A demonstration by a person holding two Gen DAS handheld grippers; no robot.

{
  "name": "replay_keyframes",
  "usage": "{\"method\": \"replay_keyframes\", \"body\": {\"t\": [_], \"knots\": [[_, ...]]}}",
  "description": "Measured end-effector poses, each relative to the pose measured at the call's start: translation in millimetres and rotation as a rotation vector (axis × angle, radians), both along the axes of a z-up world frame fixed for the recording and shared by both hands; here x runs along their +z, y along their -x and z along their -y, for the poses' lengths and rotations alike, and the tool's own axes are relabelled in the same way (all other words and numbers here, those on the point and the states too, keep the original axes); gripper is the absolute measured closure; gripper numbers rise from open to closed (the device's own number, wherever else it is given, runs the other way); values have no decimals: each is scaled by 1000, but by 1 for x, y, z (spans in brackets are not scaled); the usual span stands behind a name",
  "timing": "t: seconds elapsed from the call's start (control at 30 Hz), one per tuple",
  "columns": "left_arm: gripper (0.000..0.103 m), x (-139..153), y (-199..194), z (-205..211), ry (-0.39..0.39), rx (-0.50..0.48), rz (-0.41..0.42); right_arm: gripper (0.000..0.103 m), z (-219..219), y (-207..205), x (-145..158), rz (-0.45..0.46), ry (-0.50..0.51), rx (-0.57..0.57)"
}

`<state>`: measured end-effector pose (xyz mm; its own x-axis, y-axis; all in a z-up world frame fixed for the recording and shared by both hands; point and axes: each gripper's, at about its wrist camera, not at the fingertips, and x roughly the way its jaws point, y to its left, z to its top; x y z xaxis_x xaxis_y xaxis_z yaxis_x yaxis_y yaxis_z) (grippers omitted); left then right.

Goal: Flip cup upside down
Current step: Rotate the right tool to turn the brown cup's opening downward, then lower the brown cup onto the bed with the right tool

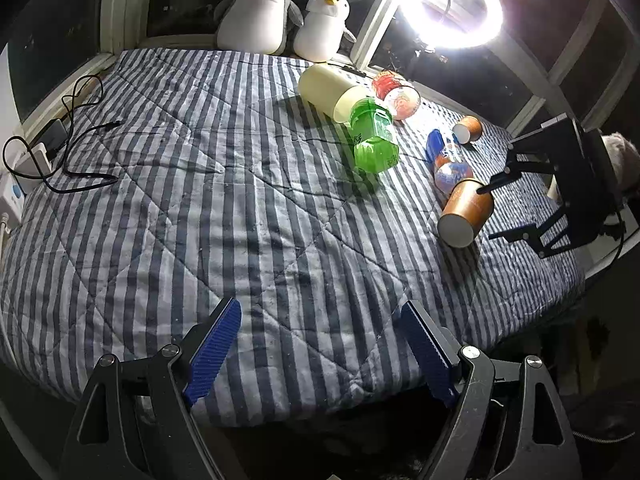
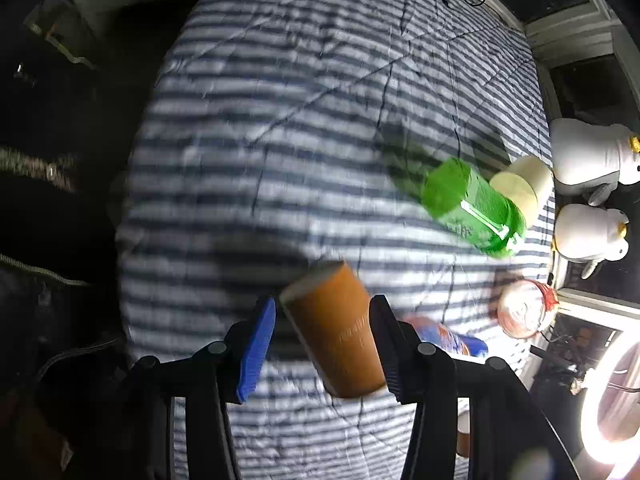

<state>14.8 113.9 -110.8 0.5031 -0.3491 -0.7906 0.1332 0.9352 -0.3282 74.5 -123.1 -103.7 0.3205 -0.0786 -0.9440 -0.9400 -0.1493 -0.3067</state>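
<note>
An orange paper cup (image 2: 336, 332) lies tilted between the fingers of my right gripper (image 2: 322, 308), which stand on either side of it with a visible gap at the left blue pad; the view is blurred. In the left wrist view the same cup (image 1: 464, 212) lies on its side on the striped quilt, white mouth toward me, with my right gripper (image 1: 486, 212) around its far end. A second orange cup (image 1: 468, 130) lies further back. My left gripper (image 1: 320, 316) is open and empty low over the quilt's near edge.
A green bottle (image 1: 374, 140), a cream cylinder (image 1: 328, 90), a red-white can (image 1: 396, 94) and a blue-orange bottle (image 1: 446, 160) lie on the quilt (image 1: 200, 200). Two plush penguins (image 1: 260, 4) stand at the back. A ring light (image 1: 452, 4) glares. Cables (image 1: 76, 140) lie at left.
</note>
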Motion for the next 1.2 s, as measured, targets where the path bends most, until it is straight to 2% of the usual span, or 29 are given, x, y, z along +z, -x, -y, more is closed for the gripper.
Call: {"method": "replay_keyframes", "body": {"t": [0.3, 0.47, 0.6, 0.77, 0.87, 1.07, 1.1, 1.2], "knots": [[18, 11, -6, 9, -20, 0, 4, 58, -4, -7, -32, 28, 67, 102], [18, 12, -8, 3, -17, 14, -3, 51, -12, -10, -45, 35, 71, 125], [18, 12, -8, 3, -19, 17, -1, 46, -16, -8, -54, 53, 122, 154], [18, 13, -6, 4, -25, 13, 6, 48, -23, -22, -46, 25, 60, 63], [18, 14, -6, 1, -18, 18, 6, 48, -22, -35, -30, 18, -48, -43], [18, 20, -8, 8, -13, -12, 37, 48, -2, -58, 12, -37, -442, -349], [18, 20, -9, 10, -10, -17, 39, 49, 7, -63, 16, -41, -523, -418], [18, 25, -13, 16, -1, -31, 65, 49, 24, -67, 18, -19, -677, -557]]}}
